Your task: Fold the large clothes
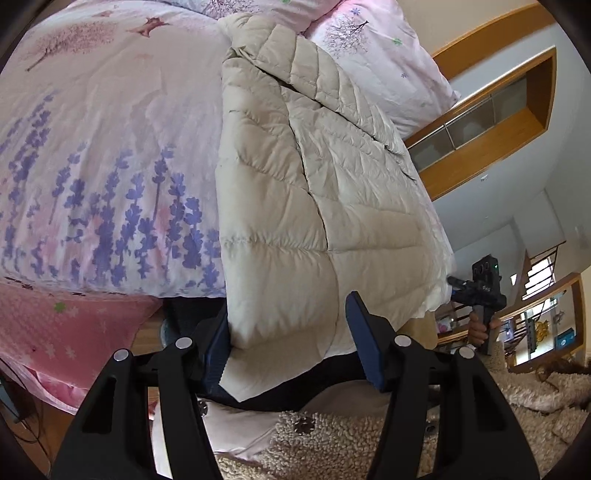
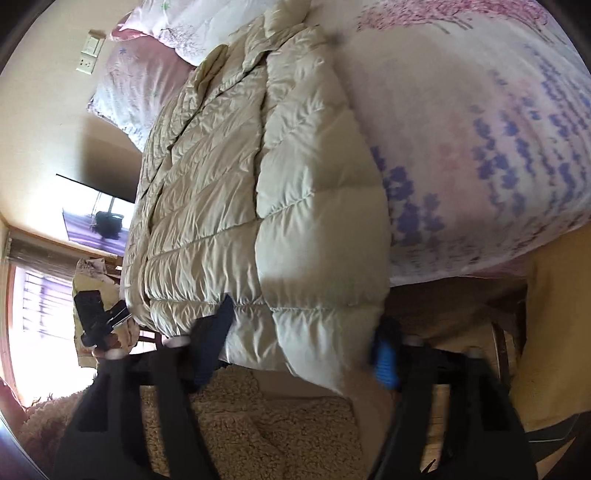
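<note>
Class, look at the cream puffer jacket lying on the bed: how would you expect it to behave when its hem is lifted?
The puffer jacket is probably floppy: its hem already droops over the bed edge. Its puffy quilting suggests it is light for its bulk. The smooth, slightly shiny shell may slip between the left gripper fingers.

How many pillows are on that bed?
2 that I can see: one pillow beside the jacket's collar end, another pillow further back at the frame's top edge. More could be hidden beyond the picture.

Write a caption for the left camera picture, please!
Open left gripper straddles the hem of a cream puffer coat on a flowery bed.
</note>
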The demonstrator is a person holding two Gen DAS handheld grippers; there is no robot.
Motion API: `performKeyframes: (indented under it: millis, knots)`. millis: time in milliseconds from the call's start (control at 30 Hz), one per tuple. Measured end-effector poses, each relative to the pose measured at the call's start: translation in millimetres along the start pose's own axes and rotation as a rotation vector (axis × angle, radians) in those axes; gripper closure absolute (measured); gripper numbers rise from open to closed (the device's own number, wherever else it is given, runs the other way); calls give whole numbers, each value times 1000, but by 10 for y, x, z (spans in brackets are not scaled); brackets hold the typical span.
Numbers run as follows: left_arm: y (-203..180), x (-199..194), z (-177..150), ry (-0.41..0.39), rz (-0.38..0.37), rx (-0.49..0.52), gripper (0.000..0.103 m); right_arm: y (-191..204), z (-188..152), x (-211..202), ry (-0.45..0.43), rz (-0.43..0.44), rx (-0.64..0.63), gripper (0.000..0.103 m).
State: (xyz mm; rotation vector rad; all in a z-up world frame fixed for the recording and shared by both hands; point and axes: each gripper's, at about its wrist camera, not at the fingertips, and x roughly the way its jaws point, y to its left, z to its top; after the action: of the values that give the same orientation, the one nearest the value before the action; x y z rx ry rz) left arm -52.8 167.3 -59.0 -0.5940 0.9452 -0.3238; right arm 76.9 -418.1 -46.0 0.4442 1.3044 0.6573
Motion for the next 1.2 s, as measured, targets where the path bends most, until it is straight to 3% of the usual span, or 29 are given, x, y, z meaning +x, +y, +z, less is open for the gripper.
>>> performKeyframes:
  millis: [33,133,200,300,433,700,900,1200]
  knots:
    - [4,22,-1,4,0,1,45,30,11,25,9,7,-4,69]
    - [6,73,-35,28,10,18,66,98,-46,-9,17,37,-28,86]
    - [29,85,-56,38,-7,12,86,176,-80,-57,4,47,-53,89]
    - [22,5,-62,15,-35,13,95,302,-48,-124,-26,51,-82,91]
    - [-31,-205,0,-73,-73,19,97,505,9,-307,-115,79,-136,93]
    - [-135,-664,190,-286,-147,32,98,1007,48,-736,-374,138,-282,94]
    - [-219,-843,371,-370,-174,58,98,1145,139,-966,-500,145,-312,94]
    - [-318,-945,955,-480,-188,83,98,1528,508,-1053,-720,50,-341,94]
